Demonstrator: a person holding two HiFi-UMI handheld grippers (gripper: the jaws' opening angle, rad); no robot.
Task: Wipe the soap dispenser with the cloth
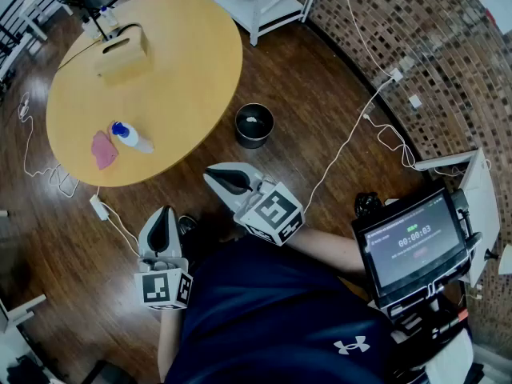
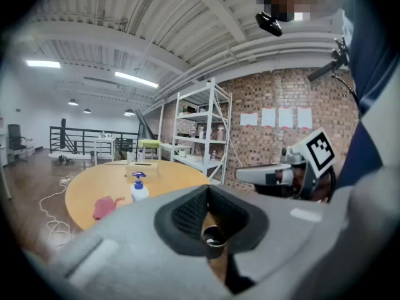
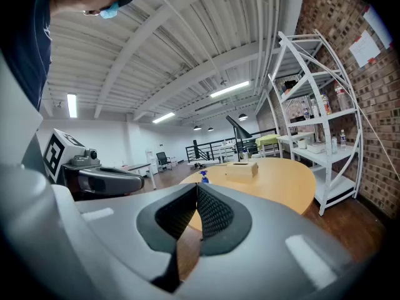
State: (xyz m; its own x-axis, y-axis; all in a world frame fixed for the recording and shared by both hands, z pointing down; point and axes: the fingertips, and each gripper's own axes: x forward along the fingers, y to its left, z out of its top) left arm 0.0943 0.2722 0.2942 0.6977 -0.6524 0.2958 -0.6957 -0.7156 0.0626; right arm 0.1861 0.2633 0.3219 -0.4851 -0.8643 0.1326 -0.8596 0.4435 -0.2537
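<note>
**Both grippers clenched and empty, short of the table**

The left gripper [image 1: 165, 214] and right gripper [image 1: 216, 175] are held in front of the person, over the wood floor [image 1: 320, 118], well apart from the round table [image 1: 192, 62]. Each gripper's own view shows its jaws pressed together with nothing between them.

The soap dispenser [image 1: 130, 137], white with a blue pump, stands upright near the table's near edge. The pink cloth [image 1: 103, 149] lies flat just beside it, on its left in the head view; whether they touch cannot be told.

A tissue box [image 1: 124, 53] sits farther back on the table. A black bin [image 1: 254, 125] stands on the floor between the table and the right gripper.
</note>
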